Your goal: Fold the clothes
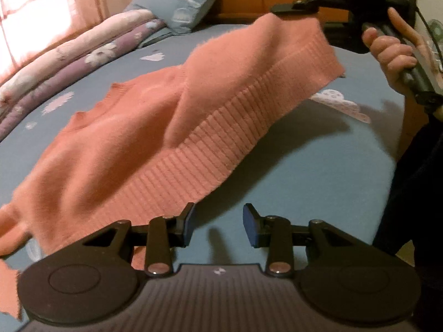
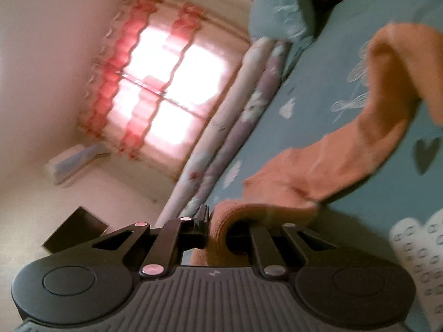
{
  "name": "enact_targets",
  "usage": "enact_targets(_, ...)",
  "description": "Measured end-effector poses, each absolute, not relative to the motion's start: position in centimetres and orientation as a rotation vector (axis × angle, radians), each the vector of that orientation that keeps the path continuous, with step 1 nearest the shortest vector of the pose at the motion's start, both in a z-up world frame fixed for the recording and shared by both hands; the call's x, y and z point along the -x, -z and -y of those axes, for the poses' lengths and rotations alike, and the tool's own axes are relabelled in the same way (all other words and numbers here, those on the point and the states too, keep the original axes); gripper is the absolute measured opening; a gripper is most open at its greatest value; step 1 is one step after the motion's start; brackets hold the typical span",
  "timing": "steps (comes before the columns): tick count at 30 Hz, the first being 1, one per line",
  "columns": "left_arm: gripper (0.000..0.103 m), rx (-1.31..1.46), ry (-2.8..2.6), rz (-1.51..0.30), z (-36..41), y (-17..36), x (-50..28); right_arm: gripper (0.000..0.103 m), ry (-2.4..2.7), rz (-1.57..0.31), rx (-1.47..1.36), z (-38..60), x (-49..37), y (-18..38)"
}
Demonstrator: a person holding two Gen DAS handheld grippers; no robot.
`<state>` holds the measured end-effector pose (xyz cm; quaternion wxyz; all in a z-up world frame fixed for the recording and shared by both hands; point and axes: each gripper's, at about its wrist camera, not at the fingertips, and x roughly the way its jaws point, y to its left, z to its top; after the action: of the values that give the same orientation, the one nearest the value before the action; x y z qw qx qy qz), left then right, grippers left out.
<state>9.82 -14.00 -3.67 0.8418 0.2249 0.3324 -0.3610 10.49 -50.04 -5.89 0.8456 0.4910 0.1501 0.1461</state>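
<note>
Fingers of the right gripper (image 2: 218, 228) pinch the pink sweater's (image 1: 155, 127) hem — left gripper (image 1: 218, 228) parted, empty.

Left hand-held gripper (image 1: 216, 225) gapes; right hand-held gripper (image 2: 218, 225) clamped, raised.

Fuzzy ribbed-knit sweater (image 1: 155, 127), matt

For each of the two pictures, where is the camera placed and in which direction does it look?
Left wrist: on the left gripper, open, facing down over the bed; the right gripper and its hand show.
Right wrist: on the right gripper, rolled, facing the window, shut on the sweater.
Shared: pink sweater, bed, pillow.
</note>
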Motion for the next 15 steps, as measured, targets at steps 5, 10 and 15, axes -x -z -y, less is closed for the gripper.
enact_targets(5, 0.037, -0.474, 0.837, -0.708, 17.0, 5.1, -10.5, 0.012, -0.288, -0.336, -0.953, 49.7, -10.1, 5.3)
enact_targets(10, 0.038, -0.445, 0.973, -0.680, 20.8, 5.4, -10.0, 0.011, -0.353, -0.275, -0.982, 49.8, -9.6, 4.9)
enact_targets(15, 0.043, -0.456, 0.954, -0.681, 24.6, 6.9, -10.8, 0.011, -0.393, -0.232, -0.962, 49.8, -9.1, 4.0)
